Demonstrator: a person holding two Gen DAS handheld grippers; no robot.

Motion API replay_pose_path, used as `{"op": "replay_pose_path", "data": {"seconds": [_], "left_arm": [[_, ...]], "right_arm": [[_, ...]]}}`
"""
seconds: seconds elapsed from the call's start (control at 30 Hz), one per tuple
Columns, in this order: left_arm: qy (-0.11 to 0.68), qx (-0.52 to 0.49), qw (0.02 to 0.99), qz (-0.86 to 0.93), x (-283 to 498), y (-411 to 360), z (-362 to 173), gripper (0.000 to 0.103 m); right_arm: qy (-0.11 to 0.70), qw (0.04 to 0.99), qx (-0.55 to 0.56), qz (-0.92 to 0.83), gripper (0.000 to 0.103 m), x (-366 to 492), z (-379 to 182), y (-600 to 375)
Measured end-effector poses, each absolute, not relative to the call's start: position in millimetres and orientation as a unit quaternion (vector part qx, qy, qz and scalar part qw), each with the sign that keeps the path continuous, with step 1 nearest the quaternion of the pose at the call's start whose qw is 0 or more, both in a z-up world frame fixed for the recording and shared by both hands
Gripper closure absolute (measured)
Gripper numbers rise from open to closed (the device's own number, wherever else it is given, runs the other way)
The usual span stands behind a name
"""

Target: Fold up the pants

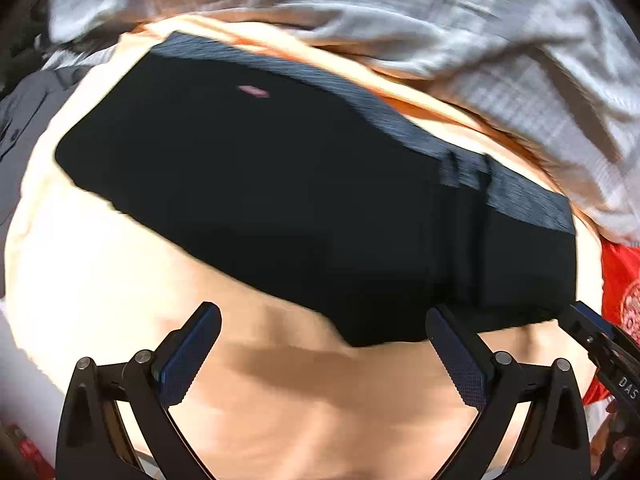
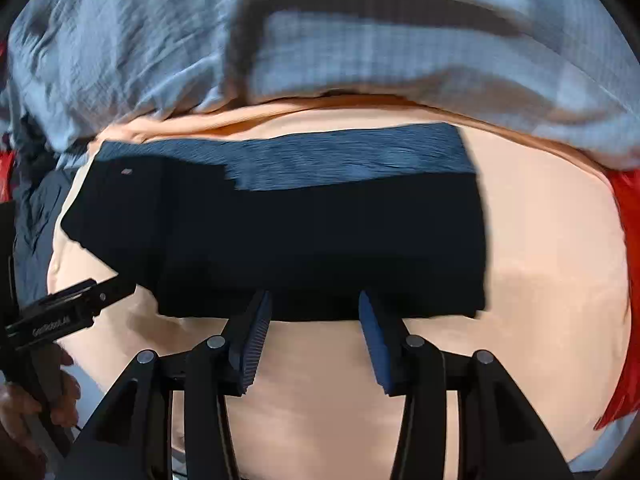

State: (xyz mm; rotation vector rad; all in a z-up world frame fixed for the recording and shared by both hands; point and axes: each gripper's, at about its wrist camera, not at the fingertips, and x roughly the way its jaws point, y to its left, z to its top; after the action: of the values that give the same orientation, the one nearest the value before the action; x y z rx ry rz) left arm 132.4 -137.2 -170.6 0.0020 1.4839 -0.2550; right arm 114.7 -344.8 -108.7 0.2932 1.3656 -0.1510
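Pants [image 2: 304, 240], dark and already lying as a compact flat slab on the peach sheet [image 2: 540, 240], sit right in front of both your tools, so treat them as what they look like: soft, light cloth in several layers that will sag and slide apart if you lift from one layer only. Nearest you, your right gripper [image 2: 314, 312] has its fingers moderately apart with nothing between them, the tips just at the near edge of the fabric. Your left gripper [image 1: 324, 320] stands spread wide and empty, its right fingertip reaching the near edge toward the slab's right end, its left fingertip over bare sheet. From the right wrist view, that left tool comes in low at the slab's near left corner.

If you need another fold, you would do best to pinch the whole stack at the near edge, one tool toward each end, taking all layers at once. The cloth seems matte and not slippery, yet the padded bedding beneath gives way, so press down a little to get a finger under.

Moving outward, the body of the pants reads as near black with no visible creases, though motion blur hides detail. A small pinkish label [image 1: 253, 91] shows near the far left. Along the far edge runs a ribbed grey-blue waistband [image 2: 352, 156]. Beyond it lies a rumpled pale checked blanket [image 2: 360, 40], and red cloth [image 2: 628, 240] shows at the right
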Motion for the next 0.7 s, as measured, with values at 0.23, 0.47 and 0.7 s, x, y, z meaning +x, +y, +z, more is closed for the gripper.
{"op": "replay_pose_path", "data": {"seconds": [0.23,0.47,0.7], "left_arm": [[0.677,-0.009,0.732,-0.071,150,-81,-174,0.0],[0.676,-0.036,0.735,-0.047,158,-43,-178,0.0],[0.671,-0.073,0.737,-0.045,166,-17,-179,0.0]], "right_arm": [[0.653,0.75,0.102,-0.027,0.047,148,-120,-288],[0.669,0.737,0.096,-0.001,0.047,170,-128,-244],[0.673,0.735,0.082,0.016,0.046,185,-132,-212]]}}
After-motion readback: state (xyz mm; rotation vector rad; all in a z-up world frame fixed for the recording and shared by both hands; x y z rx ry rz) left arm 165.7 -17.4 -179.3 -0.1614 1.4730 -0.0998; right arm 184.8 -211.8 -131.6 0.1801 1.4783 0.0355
